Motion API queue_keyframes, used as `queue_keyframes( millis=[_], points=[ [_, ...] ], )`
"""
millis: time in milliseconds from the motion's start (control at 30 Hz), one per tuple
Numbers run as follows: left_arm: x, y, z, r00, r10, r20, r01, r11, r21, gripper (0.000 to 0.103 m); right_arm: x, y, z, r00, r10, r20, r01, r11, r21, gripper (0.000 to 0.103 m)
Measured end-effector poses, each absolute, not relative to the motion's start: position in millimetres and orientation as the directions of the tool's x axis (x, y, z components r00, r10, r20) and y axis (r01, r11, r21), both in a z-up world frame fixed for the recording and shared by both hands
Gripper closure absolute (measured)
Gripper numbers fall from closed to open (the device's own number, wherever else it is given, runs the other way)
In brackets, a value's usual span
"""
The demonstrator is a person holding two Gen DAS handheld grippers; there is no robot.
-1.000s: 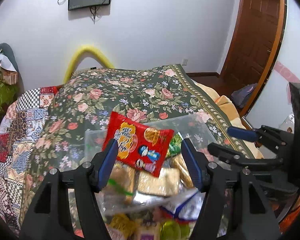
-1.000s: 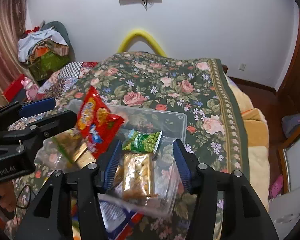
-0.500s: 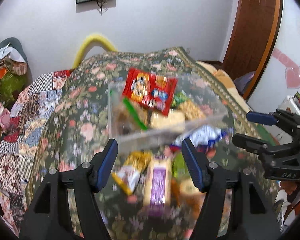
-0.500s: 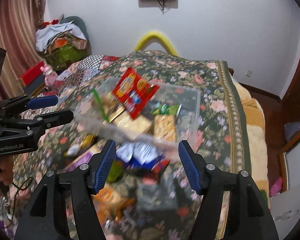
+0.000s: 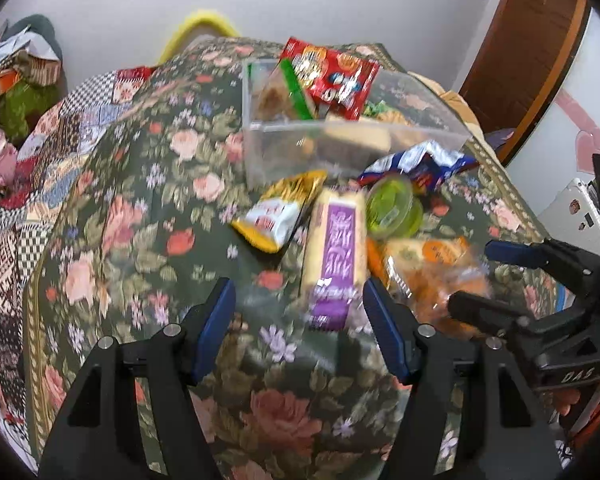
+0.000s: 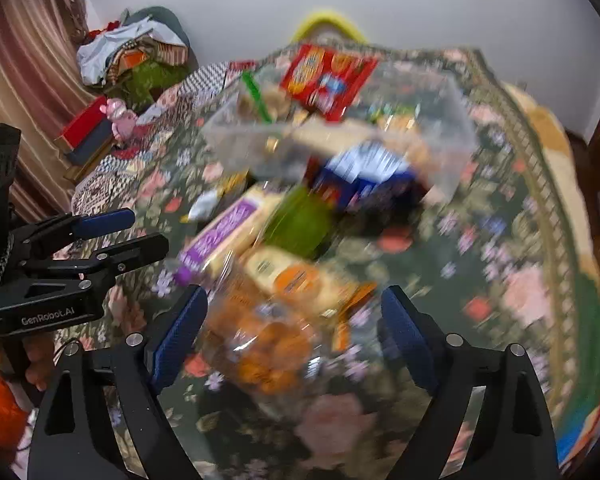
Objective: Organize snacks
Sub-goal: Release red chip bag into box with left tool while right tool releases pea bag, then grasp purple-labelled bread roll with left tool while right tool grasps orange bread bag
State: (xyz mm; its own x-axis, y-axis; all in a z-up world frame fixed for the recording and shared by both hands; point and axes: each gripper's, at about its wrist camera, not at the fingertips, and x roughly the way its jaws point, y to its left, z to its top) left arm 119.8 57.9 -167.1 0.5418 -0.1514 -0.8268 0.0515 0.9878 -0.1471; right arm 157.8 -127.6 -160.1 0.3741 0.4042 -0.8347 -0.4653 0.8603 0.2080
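- My left gripper (image 5: 298, 322) stood about half open, jaws spread over the floral bedspread (image 5: 148, 208) with nothing gripped; the near end of the purple-labelled packet (image 5: 334, 252) lay just ahead of its right finger, not pinched.
- My right gripper (image 6: 294, 330) was opening, its jaws already wide. The clear bag of orange snacks (image 6: 260, 340) lay between the blue pads (image 6: 180, 334); the view was smeared, but I think neither pad pressed on it.
- The clear plastic bin (image 5: 260, 148) sat farther up the bed, with the red snack bag (image 5: 332, 76) propped in it and a green-edged packet (image 5: 290, 92) beside that.
- Loose snacks lay on the bedspread in front of the bin: a yellow-and-white pouch (image 5: 280, 210), the purple packet, a green lidded cup (image 5: 392, 206), a blue-and-white wrapper (image 5: 416, 164) against the bin's near wall, and an orange-labelled pack (image 5: 428, 254).
- A second before, both grippers had hung right over the bin, with the red bag between my left jaws' line of sight; now both had pulled back and dipped, so the bin lay well ahead and the loose snacks came into view.
- My right jaws had stood much narrower then; my left jaws had kept the same gap.
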Motion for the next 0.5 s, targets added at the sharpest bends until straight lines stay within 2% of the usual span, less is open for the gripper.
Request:
queue_keyframes(
  millis=[333,400,500],
  points=[
    [121.9,50.8,-186.3,0.508,-0.187,-0.841,0.067,0.982,-0.178,0.037,152.6,-120.5,-175.9,0.364,0.388,-0.847,-0.455,0.867,0.201,0.014],
    [126.0,47.1,-187.1,0.507,-0.194,-0.84,0.075,0.981,-0.181,0.037,151.4,-124.0,-174.4,0.375,0.39,-0.841,-0.463,0.865,0.194,0.025],
    [134.9,41.6,-189.9,0.501,-0.21,-0.839,0.087,0.977,-0.193,0.037,148.8,-131.0,-171.8,0.388,0.407,-0.827,-0.478,0.856,0.197,0.033]
  ],
)
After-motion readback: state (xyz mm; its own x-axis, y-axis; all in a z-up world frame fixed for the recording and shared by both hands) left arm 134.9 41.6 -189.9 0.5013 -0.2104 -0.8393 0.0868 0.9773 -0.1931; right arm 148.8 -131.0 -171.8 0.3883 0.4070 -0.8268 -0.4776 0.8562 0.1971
